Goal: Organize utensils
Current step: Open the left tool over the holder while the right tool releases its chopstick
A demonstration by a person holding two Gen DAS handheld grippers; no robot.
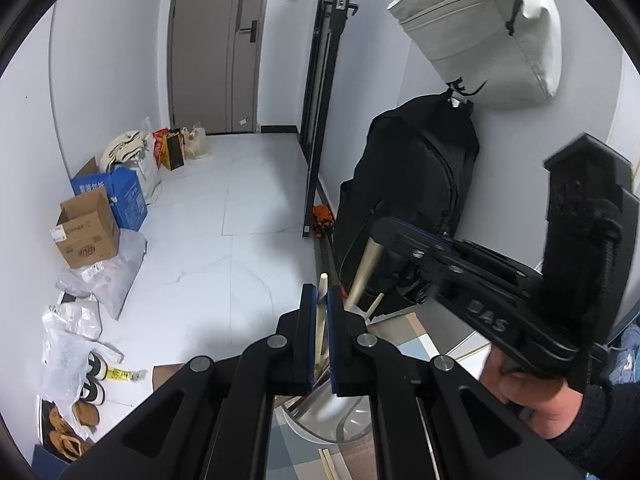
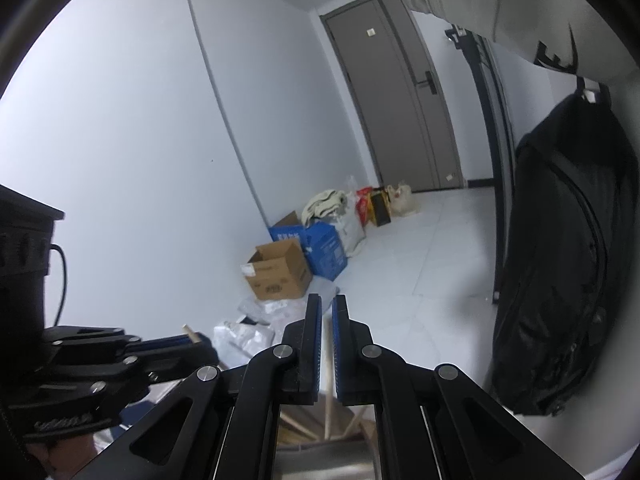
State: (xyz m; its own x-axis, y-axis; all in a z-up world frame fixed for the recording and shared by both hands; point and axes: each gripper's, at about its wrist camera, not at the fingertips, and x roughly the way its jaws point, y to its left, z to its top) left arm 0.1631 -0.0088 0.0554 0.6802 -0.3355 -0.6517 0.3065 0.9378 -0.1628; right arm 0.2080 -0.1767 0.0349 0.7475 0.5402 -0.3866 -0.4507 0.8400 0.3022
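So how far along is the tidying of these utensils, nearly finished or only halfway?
Partway, I'd guess. Several wooden sticks already stand in the metal cup below the grippers. In hand: the left gripper is shut on a wooden chopstick above the cup, and the right gripper grips another stick. Left: a loose pair of chopsticks lies on the table beside the cup.

**Chopsticks over steel cup**

Landmark: steel cup (image 1: 332, 412), round, shiny, upright. One pale wooden chopstick (image 1: 321, 320) stands near-vertical above its mouth, lower end inside. More wooden sticks (image 2: 308, 424) lean inside it. A loose chopstick pair (image 1: 330, 462) lies flat just beside the cup's base.
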